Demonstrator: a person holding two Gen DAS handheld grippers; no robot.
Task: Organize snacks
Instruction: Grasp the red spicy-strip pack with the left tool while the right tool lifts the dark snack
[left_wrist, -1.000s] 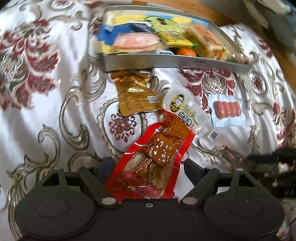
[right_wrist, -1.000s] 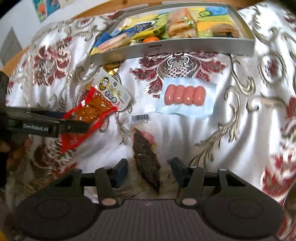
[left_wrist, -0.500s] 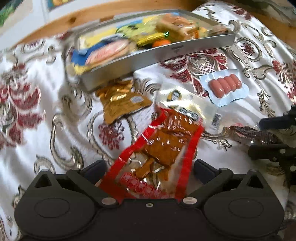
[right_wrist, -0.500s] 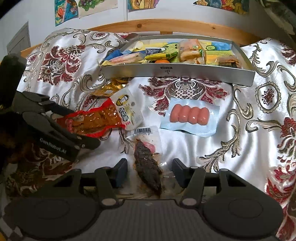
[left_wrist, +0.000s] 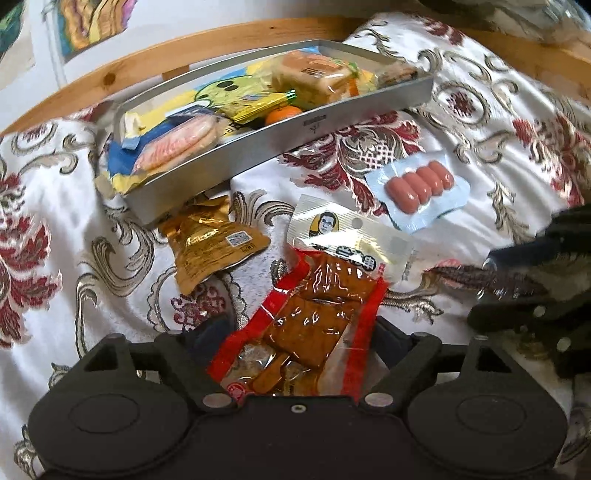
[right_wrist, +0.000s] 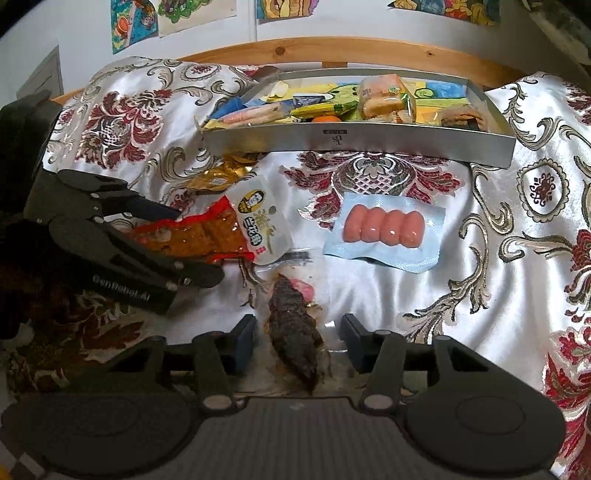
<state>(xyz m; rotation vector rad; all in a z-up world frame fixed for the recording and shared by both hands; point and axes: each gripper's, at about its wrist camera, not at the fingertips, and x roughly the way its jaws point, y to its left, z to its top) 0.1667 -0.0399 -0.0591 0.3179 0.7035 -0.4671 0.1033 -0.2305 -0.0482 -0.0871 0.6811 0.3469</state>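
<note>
Left wrist view, left gripper (left_wrist: 299, 354) holding red-edged packet (left_wrist: 314, 325), seemingly raised since, tray (left_wrist: 295, 129) nearer centre.

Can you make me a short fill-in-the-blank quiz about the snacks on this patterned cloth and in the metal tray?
1. The pale blue packet on the cloth holds ____ pink sausages.
2. The red-edged clear packet of brown tofu lies between the fingers of the ____ gripper.
3. The small round orange fruit sits inside the long ____ tray.
4. The gold foil pouch lies on the cloth, just ____ the tray.

Answers: four; left; metal; outside
</note>
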